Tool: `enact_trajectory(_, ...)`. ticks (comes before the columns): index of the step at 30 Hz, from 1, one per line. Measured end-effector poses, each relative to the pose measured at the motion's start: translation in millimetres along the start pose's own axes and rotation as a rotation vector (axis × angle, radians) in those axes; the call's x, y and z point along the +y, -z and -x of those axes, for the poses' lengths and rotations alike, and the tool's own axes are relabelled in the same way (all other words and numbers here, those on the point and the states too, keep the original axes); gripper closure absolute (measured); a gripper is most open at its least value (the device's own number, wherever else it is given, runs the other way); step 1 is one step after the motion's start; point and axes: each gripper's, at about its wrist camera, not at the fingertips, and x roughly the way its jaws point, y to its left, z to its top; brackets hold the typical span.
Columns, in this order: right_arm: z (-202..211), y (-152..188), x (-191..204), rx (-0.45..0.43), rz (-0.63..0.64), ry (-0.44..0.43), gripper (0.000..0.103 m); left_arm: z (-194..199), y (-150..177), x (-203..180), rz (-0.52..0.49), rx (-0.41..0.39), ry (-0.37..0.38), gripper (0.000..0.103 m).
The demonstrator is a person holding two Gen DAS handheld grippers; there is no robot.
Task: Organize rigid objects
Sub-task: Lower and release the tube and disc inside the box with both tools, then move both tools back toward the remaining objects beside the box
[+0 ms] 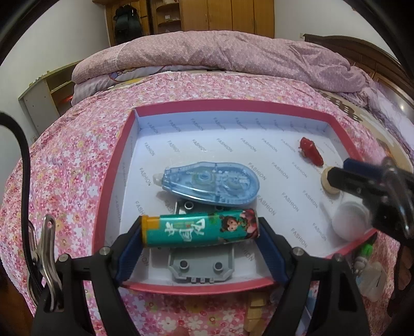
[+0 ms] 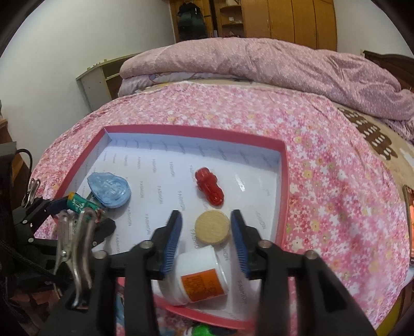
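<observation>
A red-rimmed box lid [image 1: 111, 165] with a white inside lies on the flowered bedspread; it also shows in the right wrist view [image 2: 283, 181]. My left gripper [image 1: 199, 232] is shut on a green lighter [image 1: 199, 228] and holds it over the box's near part, above a grey plastic piece [image 1: 201, 268]. A blue correction tape [image 1: 211, 184] lies behind it. My right gripper [image 2: 207, 232] is open and empty, its fingers on either side of a wooden disc [image 2: 212, 227], above a white jar [image 2: 199, 276]. A red toy car [image 2: 209, 186] lies farther in.
A folded pink quilt [image 1: 220, 51] lies at the far side of the bed. Wooden clothespins [image 1: 256, 312] and a small green-topped figure [image 1: 367, 250] lie outside the box's near edge. Wooden wardrobes [image 2: 289, 20] stand behind.
</observation>
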Motion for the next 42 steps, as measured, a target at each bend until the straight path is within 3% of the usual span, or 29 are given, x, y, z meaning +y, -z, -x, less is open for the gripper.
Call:
enact_trajectory(7, 15.8, -1.5, 7.6, -0.043, 0.017, 0.006, 0.045, 13.6, -3.8, -2.8, -0.026, -0.036, 0.005, 0.007)
enact_trajectory(15, 28.8, 4.4, 8.7, -0.046, 0.003, -0.009, 0.045, 31.9, -5.2, -9.1, -0.044, -0.063, 0.028, 0.007)
enact_trajectory(30, 53.1, 26.1, 12.6, -0.051, -0.025, -0.038, 0.045, 52.4, 9.1, -6.3, -0.008, -0.038, 0.108, 0.007)
enact_trajectory(42, 65.1, 46.2, 17.8, -0.031, -0.020, -0.047, 0.045, 59.7, 22.6, -2.4, -0.006, -0.026, 0.114, 0.007)
